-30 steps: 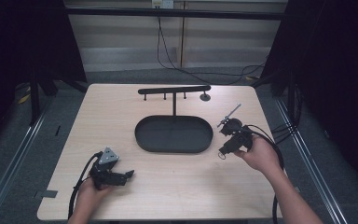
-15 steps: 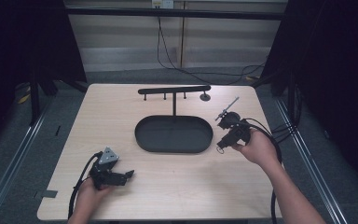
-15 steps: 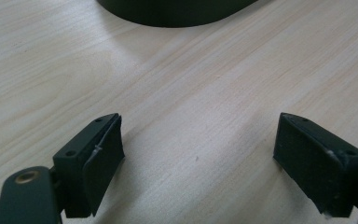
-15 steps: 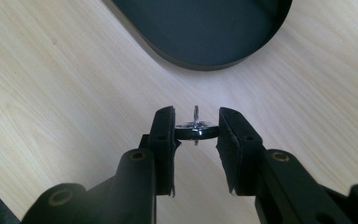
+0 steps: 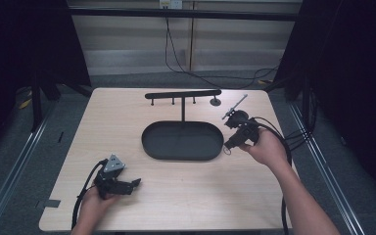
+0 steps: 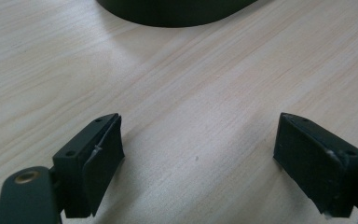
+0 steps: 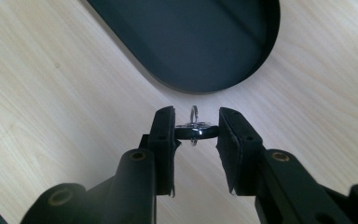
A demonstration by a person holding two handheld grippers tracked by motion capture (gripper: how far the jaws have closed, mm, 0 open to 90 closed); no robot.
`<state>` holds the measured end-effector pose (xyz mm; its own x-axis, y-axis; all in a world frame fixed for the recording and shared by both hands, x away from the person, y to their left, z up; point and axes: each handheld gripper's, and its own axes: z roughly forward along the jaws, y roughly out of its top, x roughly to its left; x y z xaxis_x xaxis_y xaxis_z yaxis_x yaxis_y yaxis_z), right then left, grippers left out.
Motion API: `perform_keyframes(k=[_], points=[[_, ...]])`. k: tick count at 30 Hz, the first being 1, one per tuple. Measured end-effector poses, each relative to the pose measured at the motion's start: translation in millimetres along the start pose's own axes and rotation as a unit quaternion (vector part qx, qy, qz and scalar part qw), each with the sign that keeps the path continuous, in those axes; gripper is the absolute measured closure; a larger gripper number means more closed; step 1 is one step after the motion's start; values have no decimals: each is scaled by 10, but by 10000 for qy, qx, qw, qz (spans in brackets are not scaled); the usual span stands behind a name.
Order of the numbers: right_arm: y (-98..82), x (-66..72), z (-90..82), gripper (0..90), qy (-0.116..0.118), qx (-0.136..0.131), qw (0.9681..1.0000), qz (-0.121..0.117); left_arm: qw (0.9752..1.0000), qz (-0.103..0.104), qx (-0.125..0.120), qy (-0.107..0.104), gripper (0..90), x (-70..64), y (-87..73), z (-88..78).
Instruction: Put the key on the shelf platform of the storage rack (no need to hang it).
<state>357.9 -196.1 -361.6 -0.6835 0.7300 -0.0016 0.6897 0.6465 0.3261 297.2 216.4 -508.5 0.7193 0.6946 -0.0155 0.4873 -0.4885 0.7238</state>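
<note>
Jaws of the right gripper (image 7: 196,133) pinch a small black key with silver ring (image 7: 195,129) beside the black oval metal tray (image 7: 205,42). The left gripper (image 6: 198,158) rests spread wide on the pale wooden table (image 6: 205,93).

The tray (image 5: 182,141) lies at the middle of the table (image 5: 186,200). Behind the tray stands the rack (image 5: 182,94), its post rising from the tray's far edge. Just right of the tray, the right gripper (image 5: 231,145) hangs above the table with a key (image 7: 195,131) and its ring between the jaws. Well in front of the tray and to its left, the left gripper (image 5: 136,183) rests on the table.
</note>
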Motion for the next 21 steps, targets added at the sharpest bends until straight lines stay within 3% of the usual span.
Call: perform_keyframes(k=[21], points=[[170,-26,23,676,-96,37,9999,42,10000,-2,-8,-6,151,0,-1,1]])
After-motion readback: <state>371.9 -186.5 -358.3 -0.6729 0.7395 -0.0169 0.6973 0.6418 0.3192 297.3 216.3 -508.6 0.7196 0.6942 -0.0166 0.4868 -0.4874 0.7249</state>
